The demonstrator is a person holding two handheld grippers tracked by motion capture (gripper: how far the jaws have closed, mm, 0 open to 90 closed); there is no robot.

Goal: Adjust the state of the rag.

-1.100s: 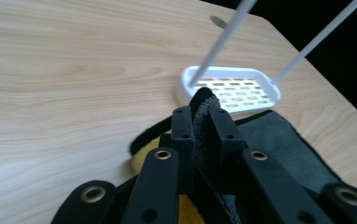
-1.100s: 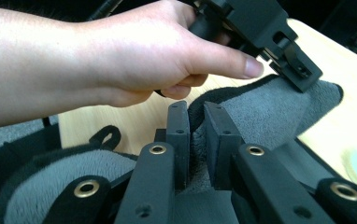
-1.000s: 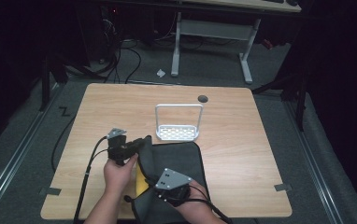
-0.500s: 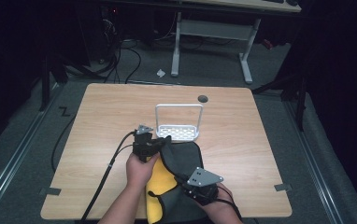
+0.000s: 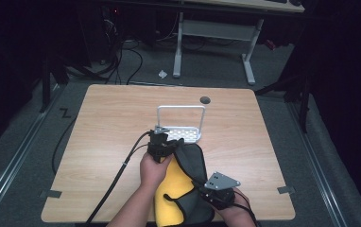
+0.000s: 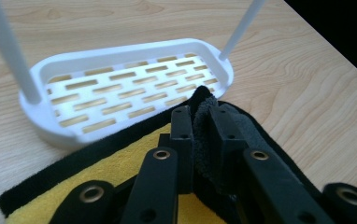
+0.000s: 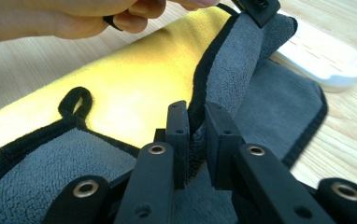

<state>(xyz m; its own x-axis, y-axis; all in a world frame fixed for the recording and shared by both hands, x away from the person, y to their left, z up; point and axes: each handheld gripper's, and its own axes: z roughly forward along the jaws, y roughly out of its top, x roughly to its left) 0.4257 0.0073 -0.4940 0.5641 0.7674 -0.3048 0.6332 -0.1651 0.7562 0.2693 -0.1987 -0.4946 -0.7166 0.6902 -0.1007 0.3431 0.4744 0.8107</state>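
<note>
A: Where's the cloth (image 5: 183,189) now?

B: At the near edge of the surface (image 5: 112,123), yellow face up with a grey underside and black trim. One edge is lifted into a ridge between the two grippers, so it looks like a fold in progress.

A: And the jaws?

B: The left gripper (image 6: 200,123) has its jaws narrow, pinched on the far end of that grey edge. The right gripper (image 7: 196,140) is the same, clamped on the cloth's edge nearer the person. In the right gripper view a small hanging loop (image 7: 76,100) lies flat on the yellow.

A: What changed over the last second?

B: Both hands have slid across the surface toward the right of the high view. The left gripper (image 5: 160,144) was near the left part of the cloth and now sits just in front of the white rack (image 5: 178,124); the right gripper (image 5: 219,191) moved rightward along the near edge. I'd judge the gripped edge is being carried over the yellow face, and the fold isn't laid down yet.

A: Anything in the rack?

B: No. Its slotted tray (image 6: 120,91) holds nothing, and the cloth's black border lies right against its near rim, possibly touching.
</note>
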